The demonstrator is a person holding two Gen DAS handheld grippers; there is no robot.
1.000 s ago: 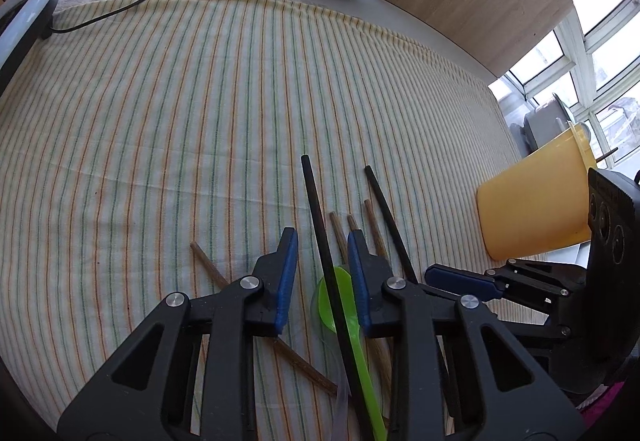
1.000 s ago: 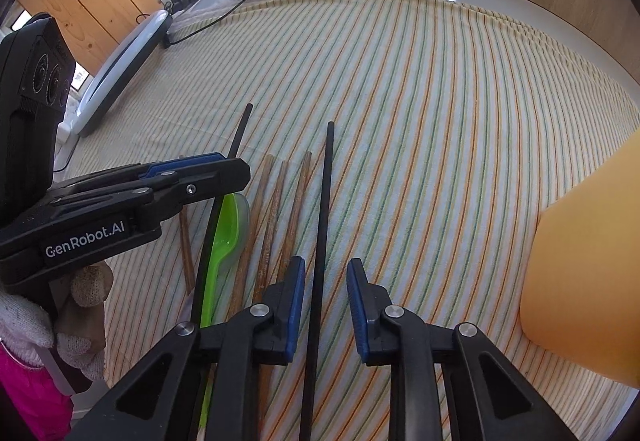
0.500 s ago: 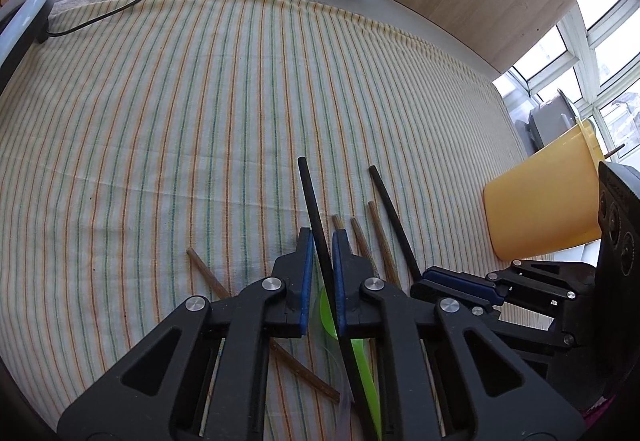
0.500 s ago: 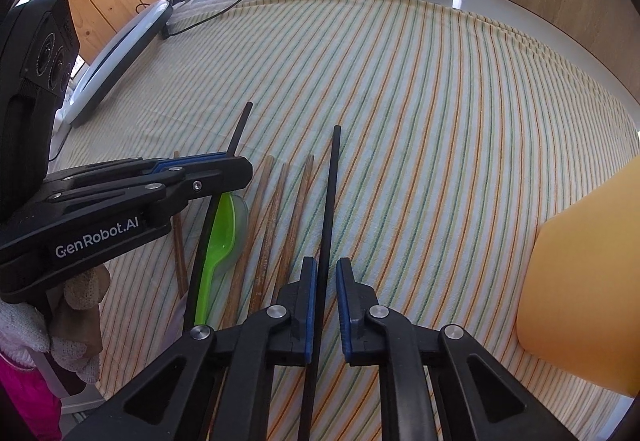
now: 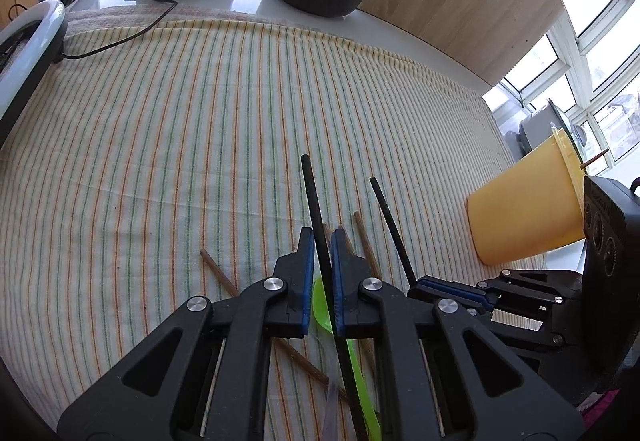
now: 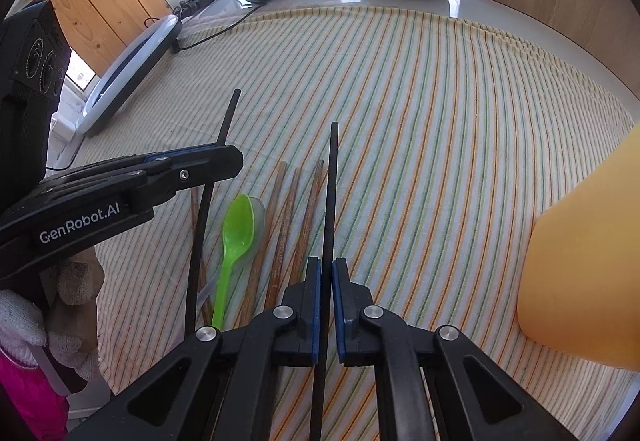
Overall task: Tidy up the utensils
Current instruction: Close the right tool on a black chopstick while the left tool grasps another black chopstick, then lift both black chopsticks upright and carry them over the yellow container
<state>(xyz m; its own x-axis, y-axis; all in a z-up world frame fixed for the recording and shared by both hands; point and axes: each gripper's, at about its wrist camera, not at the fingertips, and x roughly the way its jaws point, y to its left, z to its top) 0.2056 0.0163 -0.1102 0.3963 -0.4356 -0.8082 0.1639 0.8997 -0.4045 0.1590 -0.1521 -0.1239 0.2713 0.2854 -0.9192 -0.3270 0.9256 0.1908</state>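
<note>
While both grippers point steeply down at the striped cloth (image 5: 200, 145), each pinches one chopstick. Left gripper (image 5: 319, 241): blue pads pressed on a thin black chopstick (image 5: 314, 197); its tip sticks out toward 12 o'clock in the left wrist view, its shaft running back between the fingers. Right gripper (image 6: 326, 269): pads pressed on a second thin black chopstick (image 6: 332, 177), tip toward 12 o'clock in the right wrist view.

Loose utensils on cloth: bright green plastic spoon (image 6: 236, 233), lying on a clear plastic spoon (image 6: 259, 219), between the two black chopsticks. Three brown wooden chopsticks (image 6: 294, 209) lie side by side, just left of the right-held chopstick. Another brown wooden chopstick (image 5: 218, 273) lies at 9 o'clock of the left gripper, angled, passing under its left finger.

Yellow plastic cup (image 5: 524, 209): at 3 o'clock of both grippers, standing on the cloth's edge; a brown stick tip (image 5: 596, 158) juts past its rim.

Person's gloved hand (image 6: 76, 281) carries the left gripper.
</note>
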